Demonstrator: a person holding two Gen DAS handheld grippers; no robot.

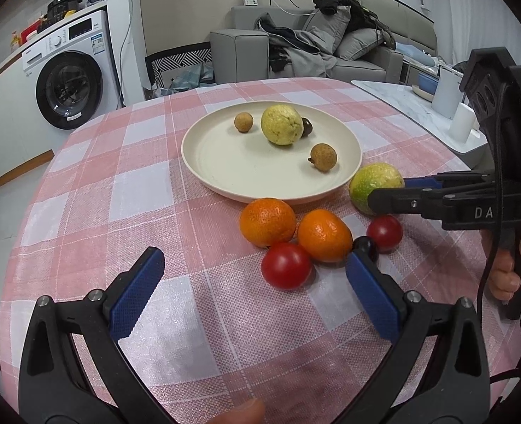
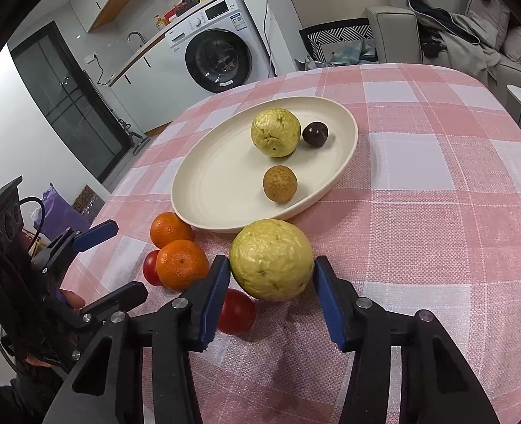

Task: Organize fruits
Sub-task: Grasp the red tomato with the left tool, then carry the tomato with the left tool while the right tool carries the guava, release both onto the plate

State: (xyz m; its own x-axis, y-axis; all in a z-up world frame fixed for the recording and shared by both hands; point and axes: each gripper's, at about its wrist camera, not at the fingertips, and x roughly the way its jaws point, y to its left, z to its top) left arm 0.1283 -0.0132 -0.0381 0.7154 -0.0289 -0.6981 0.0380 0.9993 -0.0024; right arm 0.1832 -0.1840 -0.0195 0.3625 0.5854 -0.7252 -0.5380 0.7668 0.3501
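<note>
Right gripper (image 2: 271, 275) is down at the table's near side, its blue fingers (image 2: 214, 304) spread either side of a yellow-green guava (image 2: 271, 259) — the left pad sits right against the skin, the right pad looks just off it, so the guava is bracketed, not clearly pinched. That guava rests on the pink checked tablecloth (image 2: 437, 212), just beside the near rim of the cream plate (image 2: 225, 190).

On the plate: a second guava (image 2: 276, 132) with a small dark round fruit (image 2: 315, 134) touching its side, and a brown longan (image 2: 280, 183) nearer the rim. The left wrist view picks up another longan (image 1: 243, 122) at the plate's far side.

Left gripper (image 1: 253, 275) hovers low over the cloth, fingers spread wide with nothing between them. Just ahead of it is the loose cluster — two oranges (image 1: 267, 222) side by side and touching, a red tomato (image 1: 286, 265) tucked against them in front, a second tomato (image 1: 385, 232) further right, and a small dark fruit (image 1: 366, 245) peeking out beside the gripper's right fingertip. All of these lie on the cloth, near the plate's front edge but outside it.

Behind the table, a washing machine (image 1: 73, 81) and a grey sofa (image 1: 296, 46) piled with clothes.
</note>
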